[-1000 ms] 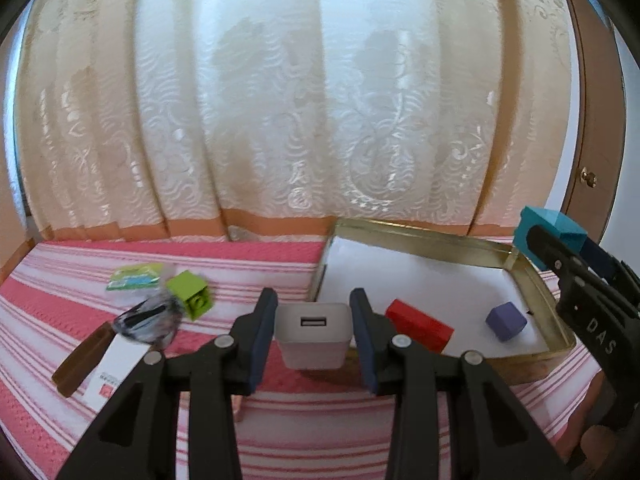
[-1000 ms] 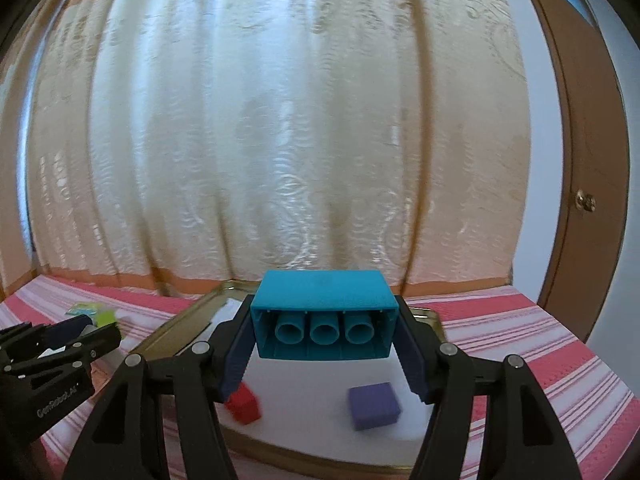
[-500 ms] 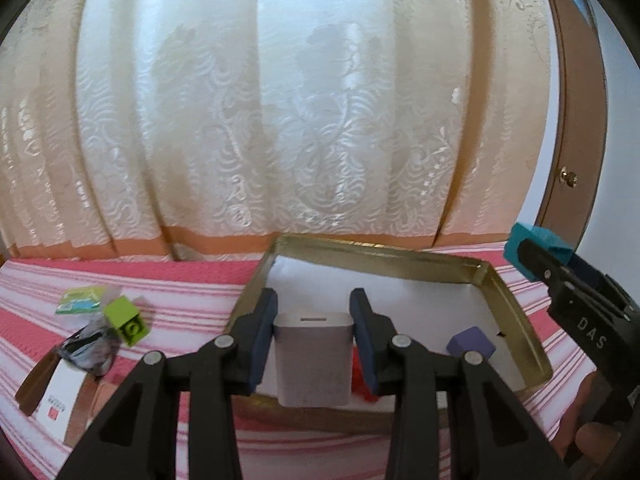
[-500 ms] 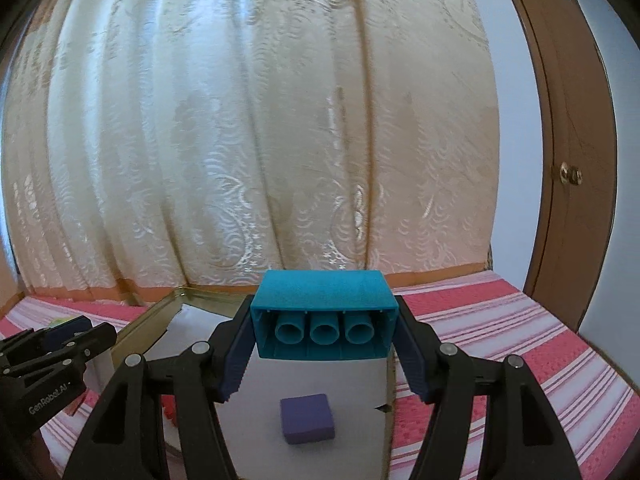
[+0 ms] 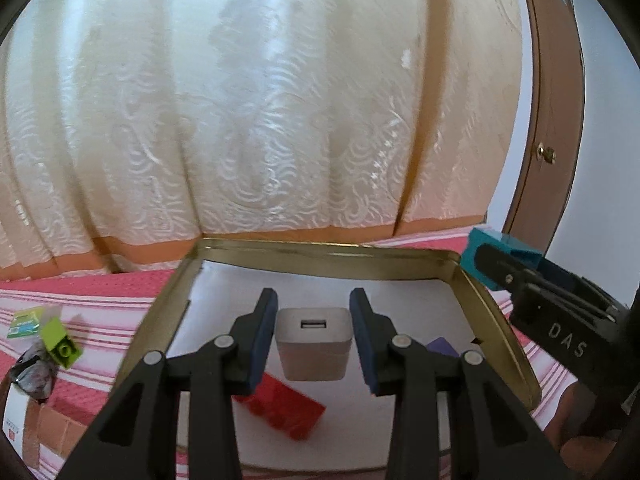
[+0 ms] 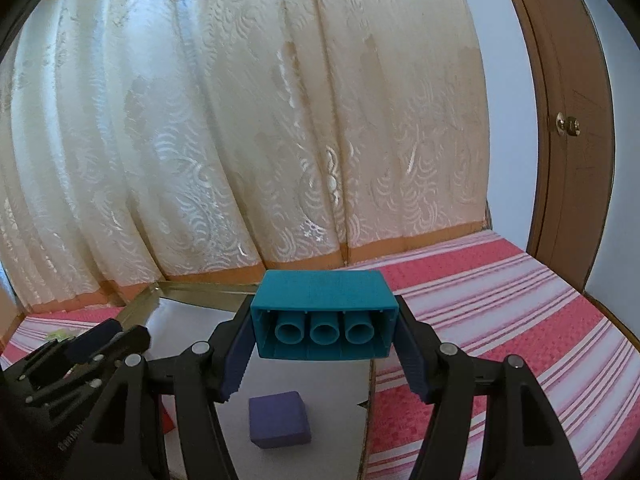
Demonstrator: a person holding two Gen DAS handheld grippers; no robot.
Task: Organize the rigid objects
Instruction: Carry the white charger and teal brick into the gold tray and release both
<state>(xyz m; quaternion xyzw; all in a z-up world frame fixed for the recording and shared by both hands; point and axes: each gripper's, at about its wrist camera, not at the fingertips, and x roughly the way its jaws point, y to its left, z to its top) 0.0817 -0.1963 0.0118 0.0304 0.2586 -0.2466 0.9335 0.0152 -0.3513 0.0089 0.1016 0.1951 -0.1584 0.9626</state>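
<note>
Two wrist views over a surface covered in a pink and white striped cloth (image 6: 500, 312), with a pale patterned curtain (image 5: 280, 120) hanging behind and a brown door (image 6: 576, 152) at the right.

In the left wrist view, the left hand-held gripper (image 5: 313, 342) pinches a small white USB charger (image 5: 314, 344) between its blue pads, with the charger's port facing the camera. The charger hangs above a shallow gold-rimmed tray (image 5: 320, 246) with a white floor. On the tray floor, a red block (image 5: 288, 408) lies below and just left of the charger, and a purple block (image 5: 442, 347) shows partly behind the right finger. Left of the tray, on the cloth, lie a lime green block (image 5: 60, 344), a small green packet (image 5: 26, 322), a dark crumpled wrapper (image 5: 34, 372) and a white card (image 5: 14, 420).

In the right wrist view, the right hand-held gripper (image 6: 324, 344) clamps a teal building block (image 6: 320, 300) by its two short ends, its hollow underside with three tubes facing the camera. The block is held in the air over the tray's right part, near the right rim. The purple block lies on the tray floor below it, apart from it. The left hand-held gripper shows at the lower left edge of this view.
</note>
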